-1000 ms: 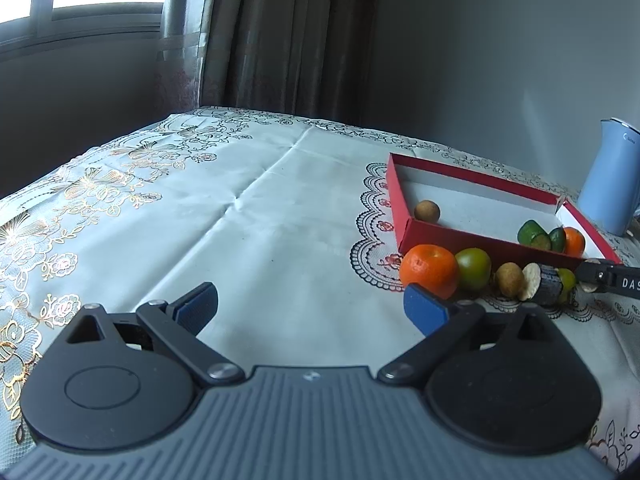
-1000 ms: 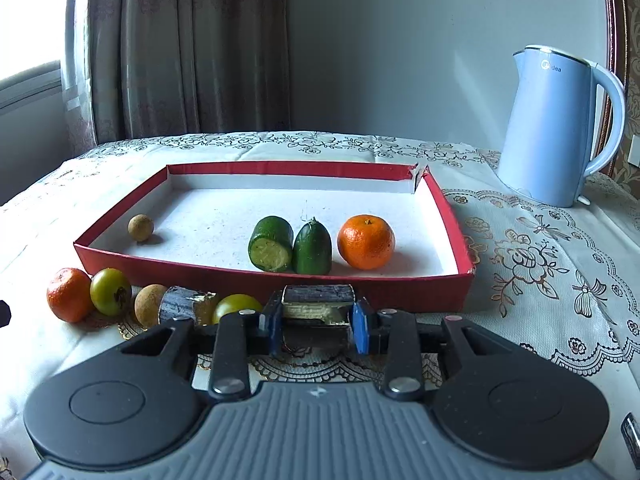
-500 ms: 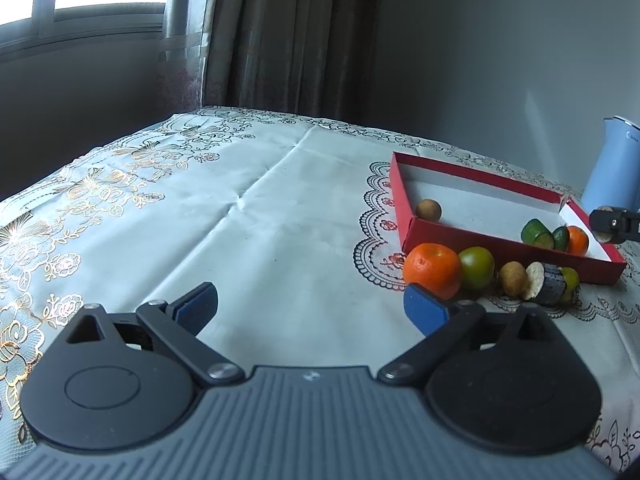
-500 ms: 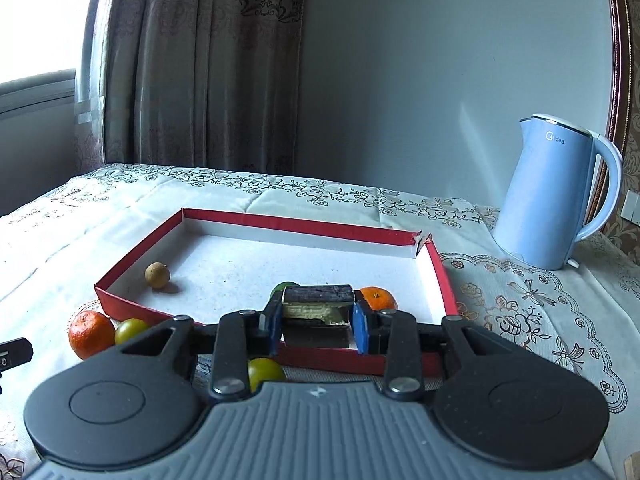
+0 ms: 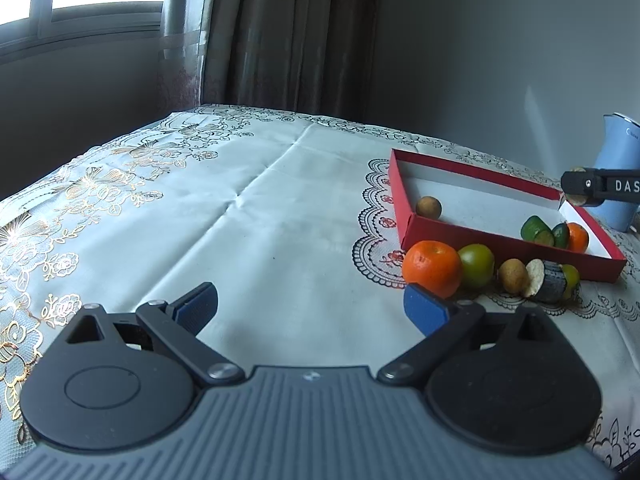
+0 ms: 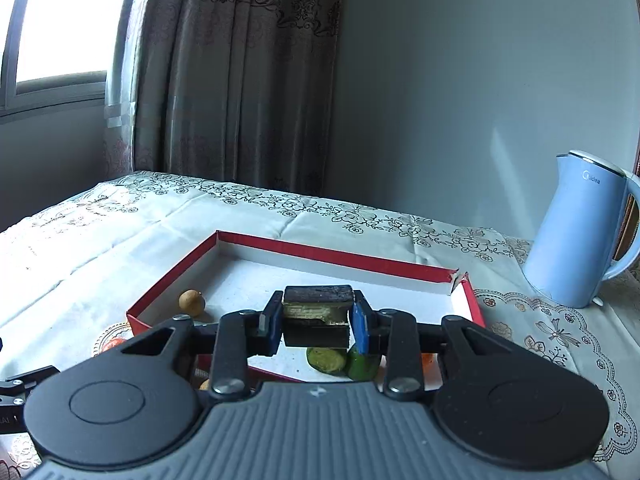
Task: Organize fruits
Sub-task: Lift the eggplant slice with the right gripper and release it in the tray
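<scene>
1. Dark-skinned, pale-fleshed cut chunk (image 6: 318,314) – long axis lying crosswise, 9 to 3 o'clock – clamped by right gripper (image 6: 317,326) above red cardboard tray (image 6: 352,258).
2. Left gripper (image 5: 310,306) – blue pads spread wide, empty; glossy orange (image 5: 431,267) at 2 o'clock.

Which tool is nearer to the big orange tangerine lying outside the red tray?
Left. The open left tool sits just in front of the big orange tangerine, its right pad beside it. The right tool, shut on a dark cut piece, hovers over the red tray.
</scene>
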